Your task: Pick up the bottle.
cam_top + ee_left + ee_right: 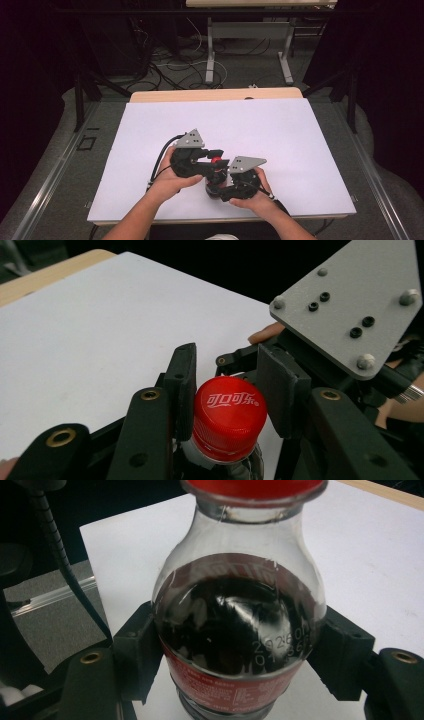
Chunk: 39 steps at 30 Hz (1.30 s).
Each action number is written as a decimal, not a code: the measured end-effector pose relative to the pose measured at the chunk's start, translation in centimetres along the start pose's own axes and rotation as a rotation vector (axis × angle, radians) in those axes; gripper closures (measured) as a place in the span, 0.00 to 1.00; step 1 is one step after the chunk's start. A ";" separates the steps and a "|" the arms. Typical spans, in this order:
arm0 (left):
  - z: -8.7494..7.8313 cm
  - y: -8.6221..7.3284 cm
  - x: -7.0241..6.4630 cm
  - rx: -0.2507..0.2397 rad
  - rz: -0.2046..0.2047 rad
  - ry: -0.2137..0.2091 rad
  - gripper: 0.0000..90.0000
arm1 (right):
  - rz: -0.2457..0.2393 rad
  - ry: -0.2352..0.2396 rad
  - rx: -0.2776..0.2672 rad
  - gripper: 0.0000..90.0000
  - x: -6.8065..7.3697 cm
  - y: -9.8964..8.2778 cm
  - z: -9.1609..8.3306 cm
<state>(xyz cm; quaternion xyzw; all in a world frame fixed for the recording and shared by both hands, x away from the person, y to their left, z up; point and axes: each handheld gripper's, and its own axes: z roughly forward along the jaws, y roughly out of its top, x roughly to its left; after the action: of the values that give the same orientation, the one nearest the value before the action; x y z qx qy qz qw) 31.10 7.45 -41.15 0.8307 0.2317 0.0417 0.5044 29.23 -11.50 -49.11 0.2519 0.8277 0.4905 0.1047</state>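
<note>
Cola bottle [240, 630] upright on white counter [280, 130], clenched at body by right tongs [240, 665]. Left tongs [227, 390] clamped around red cap [230, 412]. Cap still on; unscrewing left.

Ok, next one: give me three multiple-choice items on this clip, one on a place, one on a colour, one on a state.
1. Where do the right gripper's fingers grip the bottle? A its cap; B its body; C nowhere.
2. The cap is: A red; B blue; C white.
3. The cap is: A lying loose; B held apart from the bottle; C seated on the bottle.

B: the fingers press the dark-filled body from both sides.
A: it is red with white lettering.
C: it sits on the neck, between the left gripper's fingers.
</note>
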 end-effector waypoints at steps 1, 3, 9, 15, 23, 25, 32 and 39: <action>0.1 0.0 -0.2 -0.005 0.000 0.023 0.68 | 0.001 -0.009 0.000 0.33 0.0 0.0 0.0; 0.2 0.1 -0.7 -0.005 0.000 0.075 0.68 | 0.002 -0.017 0.001 0.33 0.0 0.0 0.0; 0.6 0.3 -1.7 -0.012 -0.024 0.159 0.68 | 0.014 -0.049 -0.005 0.33 0.0 0.0 -0.1; 0.5 0.3 -1.0 -0.001 -0.044 0.119 0.57 | 0.018 -0.043 -0.006 0.33 -0.3 -0.1 -0.1; -1.4 0.3 -0.2 -0.012 -0.002 0.023 0.51 | 0.012 -0.013 -0.013 0.33 -0.2 0.0 -0.2; -1.4 0.1 0.1 -0.014 0.034 0.019 0.54 | 0.005 0.003 -0.002 0.33 -0.2 0.0 -0.3; -0.9 -0.4 1.1 -0.024 0.015 -0.074 0.58 | -0.017 0.007 -0.011 0.33 0.1 0.0 -0.1; -0.5 -0.1 0.3 -0.006 0.019 -0.033 0.68 | -0.008 0.007 -0.004 0.33 0.2 0.0 0.0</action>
<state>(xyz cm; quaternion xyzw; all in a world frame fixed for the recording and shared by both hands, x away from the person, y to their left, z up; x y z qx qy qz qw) 31.17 7.97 -41.04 0.8320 0.2152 0.0337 0.5102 29.08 -11.44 -49.11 0.2468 0.8280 0.4926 0.1045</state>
